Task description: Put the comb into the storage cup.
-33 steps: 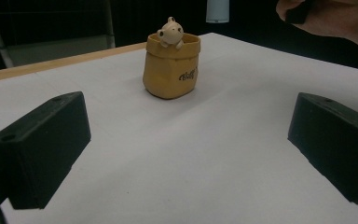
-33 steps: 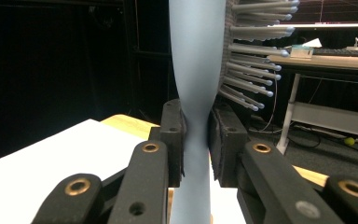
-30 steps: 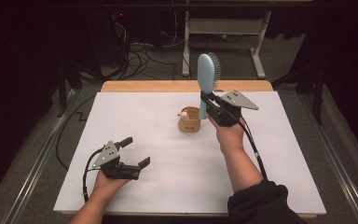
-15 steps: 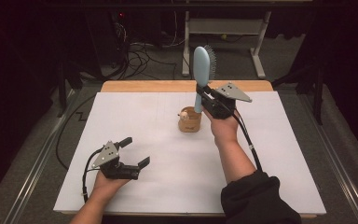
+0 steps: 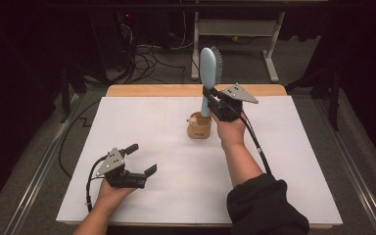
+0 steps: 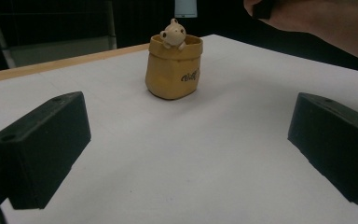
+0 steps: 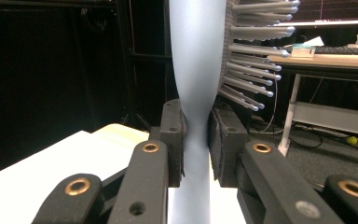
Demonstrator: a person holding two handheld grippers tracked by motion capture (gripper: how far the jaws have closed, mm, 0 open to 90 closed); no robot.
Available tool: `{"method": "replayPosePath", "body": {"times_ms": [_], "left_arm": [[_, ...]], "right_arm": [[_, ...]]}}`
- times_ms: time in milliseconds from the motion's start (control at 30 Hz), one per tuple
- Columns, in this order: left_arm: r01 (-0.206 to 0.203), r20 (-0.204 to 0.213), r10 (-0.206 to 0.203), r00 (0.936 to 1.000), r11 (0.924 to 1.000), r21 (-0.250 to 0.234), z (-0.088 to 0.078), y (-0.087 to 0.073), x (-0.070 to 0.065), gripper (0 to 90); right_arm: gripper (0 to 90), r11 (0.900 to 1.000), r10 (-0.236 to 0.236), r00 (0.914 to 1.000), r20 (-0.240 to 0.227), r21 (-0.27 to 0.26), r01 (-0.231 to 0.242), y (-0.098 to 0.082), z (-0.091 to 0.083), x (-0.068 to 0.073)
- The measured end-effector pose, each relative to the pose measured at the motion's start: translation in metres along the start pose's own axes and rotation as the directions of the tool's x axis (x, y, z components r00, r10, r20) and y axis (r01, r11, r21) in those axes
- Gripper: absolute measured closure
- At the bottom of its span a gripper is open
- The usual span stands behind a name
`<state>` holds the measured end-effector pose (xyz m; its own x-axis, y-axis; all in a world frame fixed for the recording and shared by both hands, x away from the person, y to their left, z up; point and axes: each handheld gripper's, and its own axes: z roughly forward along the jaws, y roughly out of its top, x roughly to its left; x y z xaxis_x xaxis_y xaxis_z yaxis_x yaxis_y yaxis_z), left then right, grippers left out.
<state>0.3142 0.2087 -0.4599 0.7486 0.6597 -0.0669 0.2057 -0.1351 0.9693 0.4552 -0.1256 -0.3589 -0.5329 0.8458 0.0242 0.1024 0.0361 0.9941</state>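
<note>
The right tool (image 5: 209, 99) clamps the blue hairbrush (image 5: 209, 68) by its handle, upright above the yellow pot (image 5: 199, 127). The left tool (image 5: 141, 159) rests wide open on the bench (image 5: 293, 147), holding nothing.

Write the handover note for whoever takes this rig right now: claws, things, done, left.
Right claw: shut on the neck of the light blue hairbrush, holding it upright with the head up and the bristles facing away from the person.
Left claw: open and holding nothing, resting near the front left of the white table.
Things: the small tan sack-shaped holder with a little figure at its rim stands mid-table; the brush handle's lower end is just above its mouth, and I cannot tell whether it is inside.
Done: brush picked up and brought over the holder.
Left, probably: lower the handle into the holder, then open the right claw.
</note>
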Motion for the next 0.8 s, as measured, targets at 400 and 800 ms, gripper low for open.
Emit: {"method": "replayPosePath", "body": {"times_ms": [400,800], "left_arm": [[0.002,-0.002,-0.002,1.0,1.0,-0.002,0.0,0.0,0.0,0.0],[-0.001,0.0,0.001,1.0,1.0,0.001,0.0,0.0,0.0,0.0]], "right_arm": [[78.2,0.999,0.007,1.0,0.004,0.032,-0.007,-0.013,0.006,0.0],[78.2,0.998,0.023,0.9997,0.006,0.053,-0.023,-0.029,0.009,0.0]]}}
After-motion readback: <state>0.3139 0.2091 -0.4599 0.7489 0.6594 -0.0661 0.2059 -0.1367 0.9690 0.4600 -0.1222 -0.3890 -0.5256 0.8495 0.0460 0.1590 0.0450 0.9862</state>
